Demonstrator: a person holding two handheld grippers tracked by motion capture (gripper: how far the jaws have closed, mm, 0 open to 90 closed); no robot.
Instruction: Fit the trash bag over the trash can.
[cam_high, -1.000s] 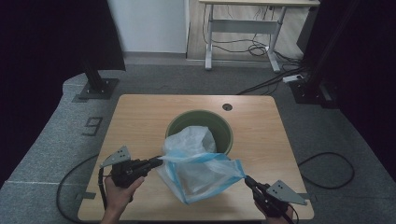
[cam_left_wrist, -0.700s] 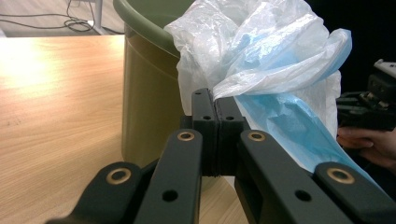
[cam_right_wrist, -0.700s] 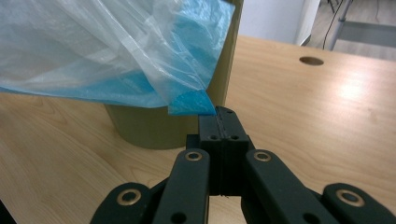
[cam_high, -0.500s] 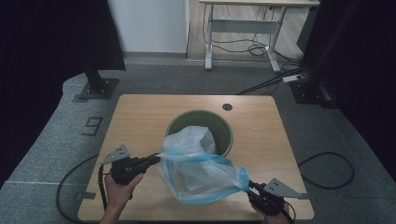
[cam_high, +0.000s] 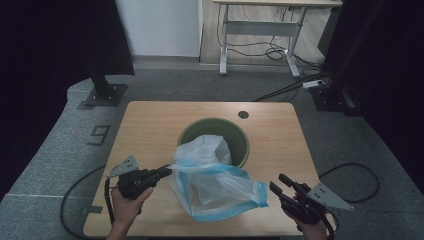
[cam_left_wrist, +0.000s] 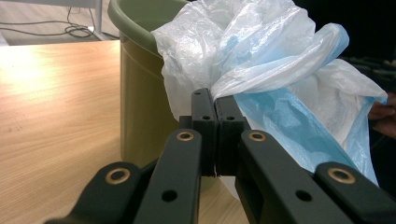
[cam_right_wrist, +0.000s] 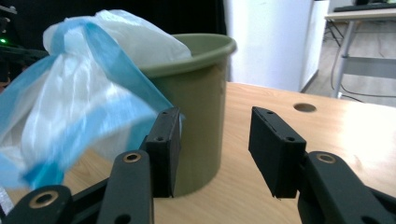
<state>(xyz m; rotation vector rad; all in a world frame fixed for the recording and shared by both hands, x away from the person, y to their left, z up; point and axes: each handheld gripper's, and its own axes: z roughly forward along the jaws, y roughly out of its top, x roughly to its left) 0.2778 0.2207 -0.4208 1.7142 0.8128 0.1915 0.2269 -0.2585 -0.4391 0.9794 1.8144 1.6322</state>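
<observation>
A green bin (cam_high: 212, 122) stands in the middle of the wooden table (cam_high: 150, 125). A white plastic bag with blue edges (cam_high: 215, 180) hangs out of it toward the table's near edge. My left gripper (cam_high: 167, 171) is shut on the bag's bunched rim at the left; the left gripper view shows the jaws (cam_left_wrist: 215, 100) pressed together on the bag (cam_left_wrist: 261, 56) beside the bin (cam_left_wrist: 140, 93). My right gripper (cam_high: 277, 181) sits at the bag's right corner; its jaws have just been opening. In the right gripper view the gripper (cam_right_wrist: 215, 126) has nothing between its jaws, and the bag (cam_right_wrist: 84, 93) lies left of them, before the bin (cam_right_wrist: 201, 93).
A round cable hole (cam_high: 243, 114) sits near the table's far edge. Black stand bases rest on the floor at the far left (cam_high: 102, 92) and far right (cam_high: 330, 97). A desk with cables (cam_high: 260, 30) stands behind. Cables trail on the floor beside the table.
My right gripper's jaws opened and let go of the bag's right corner, and the gripper lifted a little. The left gripper kept its grip and place.
</observation>
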